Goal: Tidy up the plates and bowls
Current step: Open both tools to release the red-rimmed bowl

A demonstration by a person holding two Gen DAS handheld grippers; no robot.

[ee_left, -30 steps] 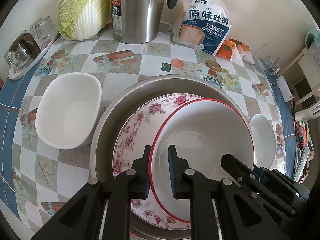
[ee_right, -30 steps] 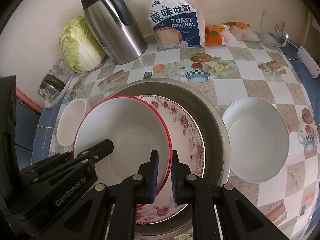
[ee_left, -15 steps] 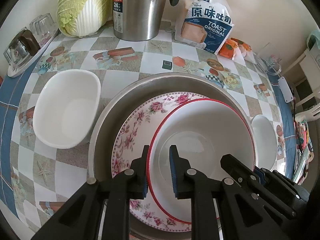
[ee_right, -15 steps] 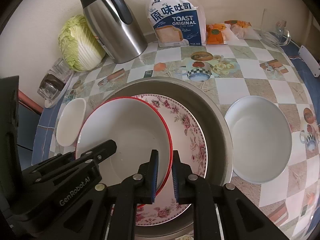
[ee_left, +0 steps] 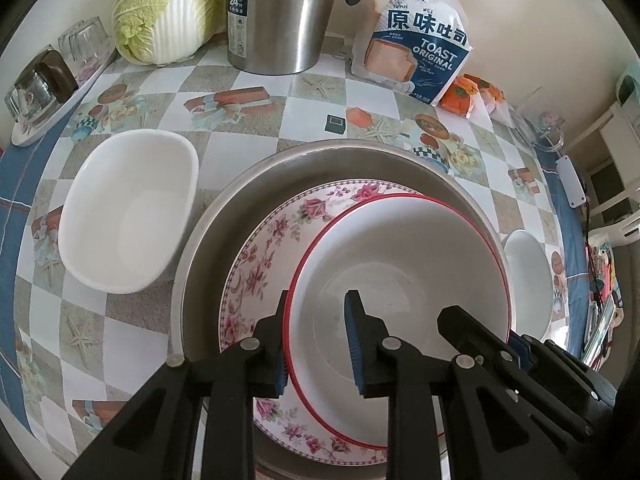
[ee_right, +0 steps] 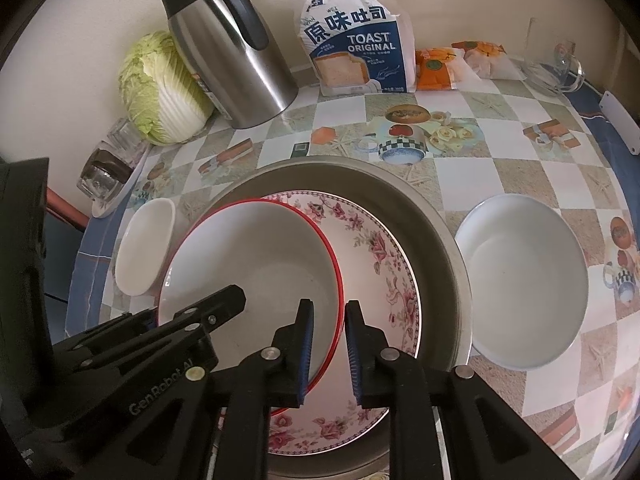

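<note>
A white bowl with a red rim (ee_left: 400, 280) (ee_right: 256, 264) lies on a floral plate (ee_left: 264, 256) (ee_right: 376, 256) inside a wide steel basin (ee_left: 320, 164) (ee_right: 440, 240). My left gripper (ee_left: 318, 340) straddles the bowl's near-left rim. Its jaws are opening, and the inner pad stands clear of the bowl wall. My right gripper (ee_right: 329, 344) straddles the opposite rim. Its jaws are opening too, with a narrow gap on either side of the rim. Neither gripper presses on the bowl.
A white squarish dish (ee_left: 128, 212) sits left of the basin and a round white bowl (ee_right: 524, 280) right of it. Along the wall stand a steel thermos (ee_left: 276, 16), a cabbage (ee_left: 160, 8), a toast bag (ee_left: 416, 40) and upturned glasses (ee_left: 40, 88) on a small tray.
Both grippers' jaws have spread apart from the red-rimmed bowl's rim, the left more than the right. The bowl stays on the floral plate and neither hand has shifted.
</note>
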